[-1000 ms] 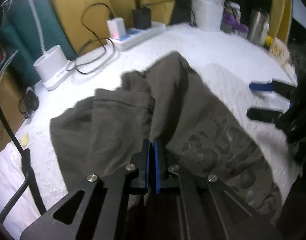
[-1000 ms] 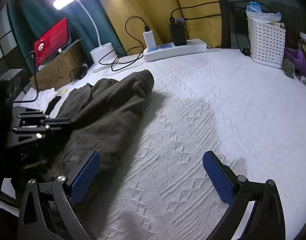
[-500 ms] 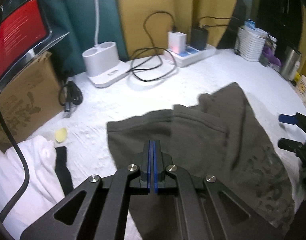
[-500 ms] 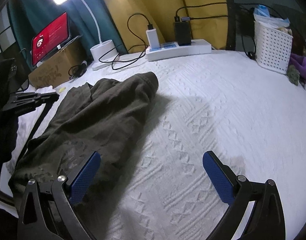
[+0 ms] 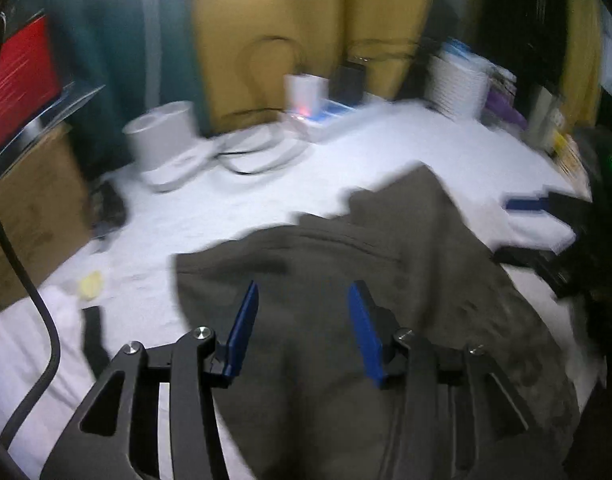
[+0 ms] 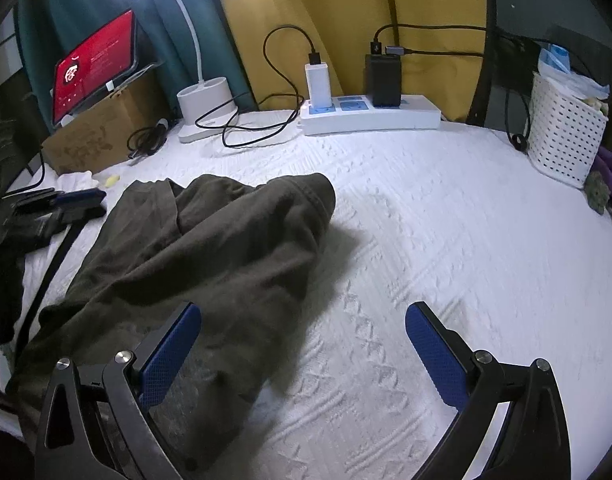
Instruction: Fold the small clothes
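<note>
Left gripper [image 5: 302, 328]: jaws part-way apart and opening; the cloth lies below and beyond them, and neither pad presses on it. The view is blurred, so whether the tips brush the fabric cannot be told.
Garment [image 6: 210, 248]: a dark olive piece of clothing, loosely bunched on the white bedspread [image 6: 445, 220], lying under and ahead of the left gripper, and ahead and to the left of the right gripper.
Long axis: in the right wrist view it runs from the near-left corner, beside the right gripper's left pad, away to a rounded folded end further out toward the power strip [image 6: 369, 114]; in the left wrist view it runs from the left gripper's base away and to the right.
Right gripper [image 6: 302, 352]: jaws wide and empty; its left pad stands over the garment's near edge, its right pad over bare bedspread.
Nearer hand: the left, whose pads stand directly over the cloth; the right is at its border only.
Next move, as a judgement: a new grip on a garment edge looks due, and the left gripper needs only to come down and close, while the right has to shift to its own left to get cloth between both pads.
</note>
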{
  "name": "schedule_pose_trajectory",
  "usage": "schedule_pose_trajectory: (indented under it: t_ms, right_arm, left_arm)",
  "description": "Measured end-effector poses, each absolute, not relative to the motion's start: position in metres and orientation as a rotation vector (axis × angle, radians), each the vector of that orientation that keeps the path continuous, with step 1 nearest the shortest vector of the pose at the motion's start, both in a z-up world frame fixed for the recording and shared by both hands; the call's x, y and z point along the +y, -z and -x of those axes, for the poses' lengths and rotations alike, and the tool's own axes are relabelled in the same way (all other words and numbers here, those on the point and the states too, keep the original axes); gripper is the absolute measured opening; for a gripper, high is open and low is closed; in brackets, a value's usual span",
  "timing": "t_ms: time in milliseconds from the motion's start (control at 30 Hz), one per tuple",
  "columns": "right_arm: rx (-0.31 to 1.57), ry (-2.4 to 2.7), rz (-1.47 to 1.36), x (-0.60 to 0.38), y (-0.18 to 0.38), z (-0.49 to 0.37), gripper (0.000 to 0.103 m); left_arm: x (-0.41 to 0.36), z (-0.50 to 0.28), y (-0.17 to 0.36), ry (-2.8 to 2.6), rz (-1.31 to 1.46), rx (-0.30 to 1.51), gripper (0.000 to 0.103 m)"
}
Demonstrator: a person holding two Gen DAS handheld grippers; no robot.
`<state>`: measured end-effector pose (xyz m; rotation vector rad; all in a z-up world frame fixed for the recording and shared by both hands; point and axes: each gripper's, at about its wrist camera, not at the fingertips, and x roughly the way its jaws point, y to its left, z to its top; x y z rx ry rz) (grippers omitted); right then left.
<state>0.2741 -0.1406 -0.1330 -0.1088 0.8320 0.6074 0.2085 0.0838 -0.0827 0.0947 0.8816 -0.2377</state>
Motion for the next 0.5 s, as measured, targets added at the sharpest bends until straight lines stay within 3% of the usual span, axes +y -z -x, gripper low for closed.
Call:
schedule_pose_trajectory:
  t_ms: [500]
  right_arm:
    - [0.856, -0.605, 0.106, -0.148, 0.141, -0.252, 0.102]
  left_arm:
    - [0.076, -0.148, 0.103, 0.243, -0.206, 1.003, 0.047]
